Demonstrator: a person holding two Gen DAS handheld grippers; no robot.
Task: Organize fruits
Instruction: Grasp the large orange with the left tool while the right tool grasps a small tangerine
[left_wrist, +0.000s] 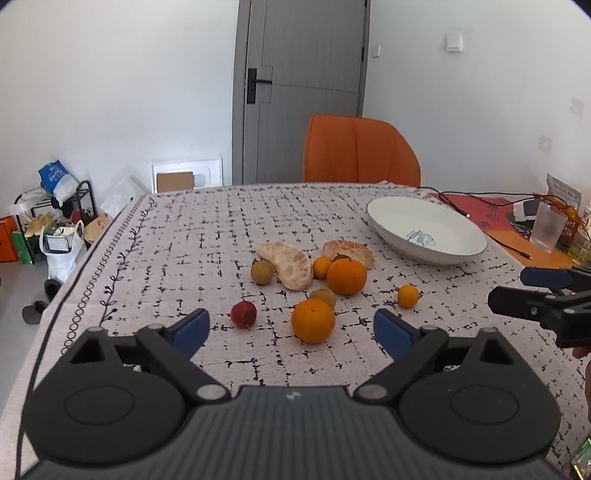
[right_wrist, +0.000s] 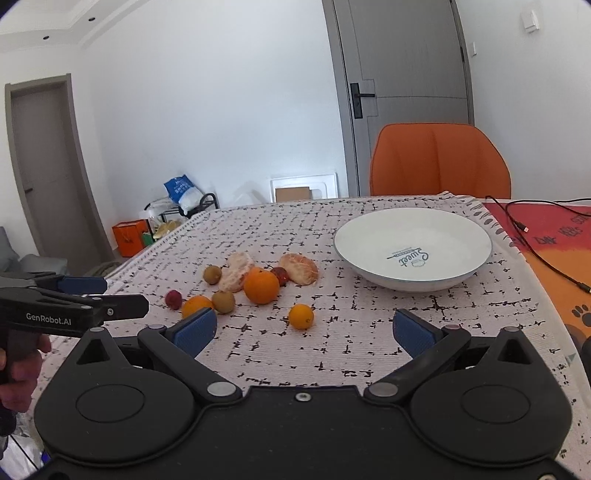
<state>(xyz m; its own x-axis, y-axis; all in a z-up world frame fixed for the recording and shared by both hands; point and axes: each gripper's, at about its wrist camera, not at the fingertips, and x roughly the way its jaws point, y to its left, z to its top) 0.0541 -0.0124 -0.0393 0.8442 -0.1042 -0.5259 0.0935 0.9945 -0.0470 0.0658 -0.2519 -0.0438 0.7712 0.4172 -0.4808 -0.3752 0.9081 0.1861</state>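
Fruit is scattered near the middle of a table covered by a patterned cloth (left_wrist: 184, 240) — two large oranges (left_wrist: 313, 320), small oranges, brownish round fruits, a dark red fruit (left_wrist: 243, 314) and two peeled citrus halves (left_wrist: 291, 264). A white bowl (right_wrist: 461, 229) is seen toward the far right corner, with no fruit in it. The left gripper (left_wrist: 291, 328) and the right gripper (right_wrist: 304, 332) are both held released above the near edge, with nothing between their blue pads.

Tabletop (left_wrist: 184, 236) cloth: pale pink, black broken-grid pattern. Oranges (left_wrist: 346, 276): orange. Lychee (left_wrist: 243, 314): dark red. Plate (right_wrist: 369, 236): white, blue print. Chair (left_wrist: 358, 151): orange. Claw pads (left_wrist: 192, 328): blue.
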